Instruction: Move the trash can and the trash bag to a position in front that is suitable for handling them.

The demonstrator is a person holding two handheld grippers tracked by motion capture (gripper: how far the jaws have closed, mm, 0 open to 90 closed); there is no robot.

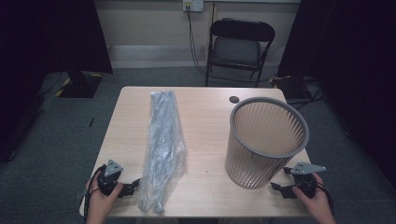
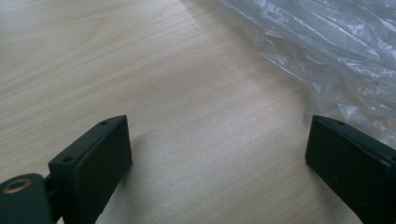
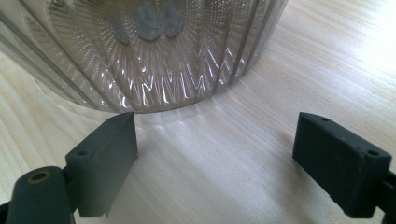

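I had the left gripper low over the near left part of the table, its jaws spread wide with nothing but bare wood between them. The clear plastic bag lay just beyond and to the right of those jaws; in the left gripper view its crinkled edge ran close past the right-hand jaw, though I could not tell whether it touched. From the high view the bag stretched away from that gripper as a long folded strip toward the far side of the table.

I had the right gripper at the near right corner, also with jaws parted and empty. The ribbed translucent wastebasket stood upright directly ahead of it; in the right gripper view its base sat just past the tips of the jaws, apart from them, with tabletop showing between. The basket stood well to the right of the bag, and the two grippers were well apart from each other.

Beyond the table, far past both grippers, stood a dark folding chair against the wall.
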